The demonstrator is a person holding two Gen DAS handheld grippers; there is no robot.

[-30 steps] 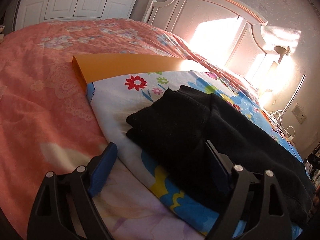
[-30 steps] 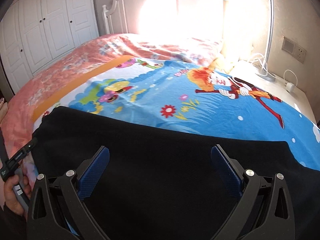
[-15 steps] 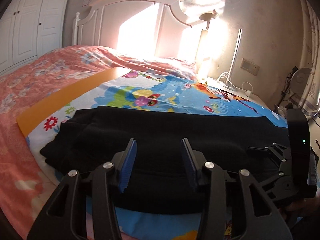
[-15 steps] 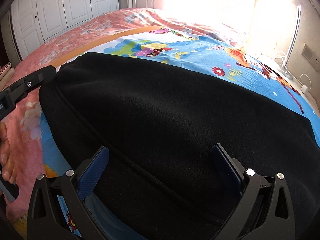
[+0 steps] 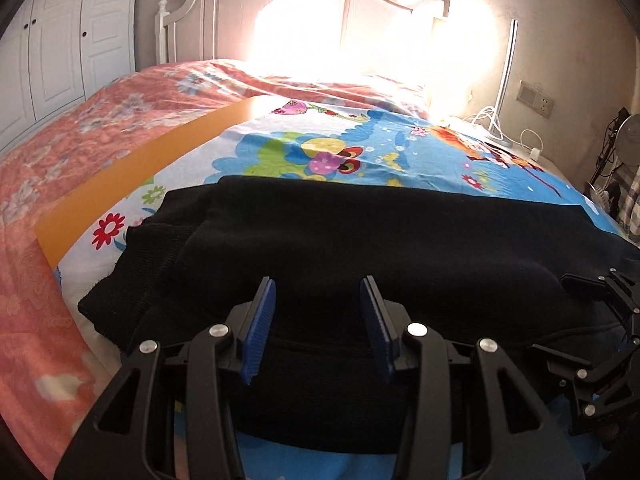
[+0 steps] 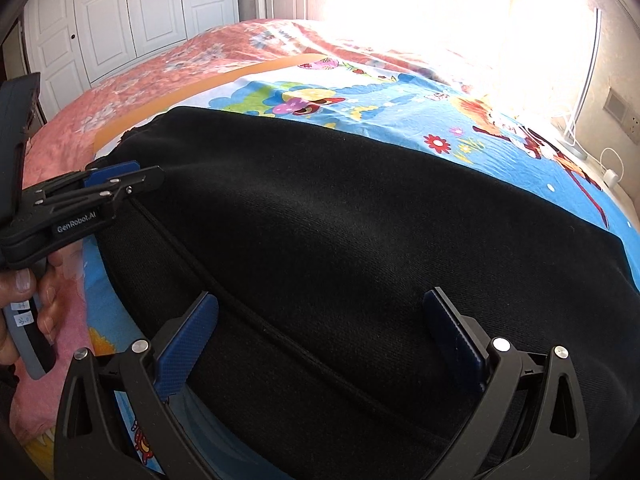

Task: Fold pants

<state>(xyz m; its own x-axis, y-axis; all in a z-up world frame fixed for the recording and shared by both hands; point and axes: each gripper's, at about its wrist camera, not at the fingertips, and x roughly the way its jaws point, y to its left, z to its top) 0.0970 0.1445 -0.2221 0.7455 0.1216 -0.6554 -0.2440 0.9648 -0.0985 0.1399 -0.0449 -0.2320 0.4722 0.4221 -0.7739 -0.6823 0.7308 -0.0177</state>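
Both grippers are held over black pants (image 5: 384, 240) spread across a cartoon sheet (image 5: 360, 152) on a bed: left gripper (image 5: 318, 320) half-closed on nothing, right gripper (image 6: 320, 328) spread wide, nothing grasped.

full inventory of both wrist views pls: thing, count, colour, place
pants: 1, black, folded lengthwise, lying across the cartoon sheet
cartoon sheet: 1, blue and white with flowers and figures, spread on the bed under the pants
orange strip: 1, orange, along the sheet's far-left edge
bedspread: 1, pink floral, covering the bed
headboard: 1, white, far end of the bed, partly washed out by sunlight
wardrobe: 1, white panelled doors, left wall
cables and plug: white, count unclear, by the bed's right side
wall socket: 1, pale, right wall
left gripper: 1, black with blue pads, partly closed over the pants, no cloth visibly pinched
right gripper: 1, black with blue pads, wide open over the pants
hand: 1, holding the left gripper's handle
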